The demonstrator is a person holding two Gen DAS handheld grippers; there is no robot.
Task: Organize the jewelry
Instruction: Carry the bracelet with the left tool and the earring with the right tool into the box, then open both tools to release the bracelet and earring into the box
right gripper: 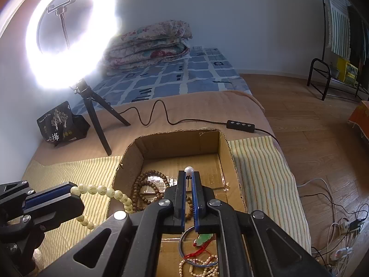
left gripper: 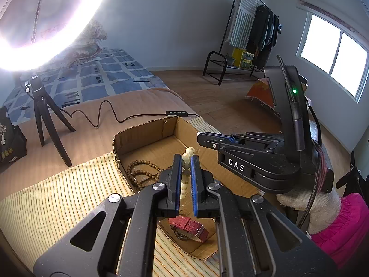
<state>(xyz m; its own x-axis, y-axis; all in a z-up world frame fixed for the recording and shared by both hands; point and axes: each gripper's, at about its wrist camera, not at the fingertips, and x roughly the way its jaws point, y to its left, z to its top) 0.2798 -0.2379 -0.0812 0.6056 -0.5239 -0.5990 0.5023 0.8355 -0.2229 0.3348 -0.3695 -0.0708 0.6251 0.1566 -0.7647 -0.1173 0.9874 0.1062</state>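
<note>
Cream bead bracelet (right gripper: 101, 190), clamped in left gripper (left gripper: 185, 161), hangs over cardboard box (right gripper: 230, 159) edge, beside wooden beads (right gripper: 147, 184); right gripper (right gripper: 188, 180), closed on pearl pin (right gripper: 188, 169), above box centre.

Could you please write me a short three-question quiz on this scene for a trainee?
1. True or false: the left tool is shut on the cream bead bracelet.
2. What does the right tool hold at its tips? A) a pearl earring B) the red watch C) a coin
3. Fill in: the brown wooden bead strand lies inside the ______.

Key:
1. True; the bracelet hangs from its tips, partly over the box's edge.
2. A; the pearl earring sits between its fingertips, while the red watch lies in the box.
3. cardboard box.
</note>
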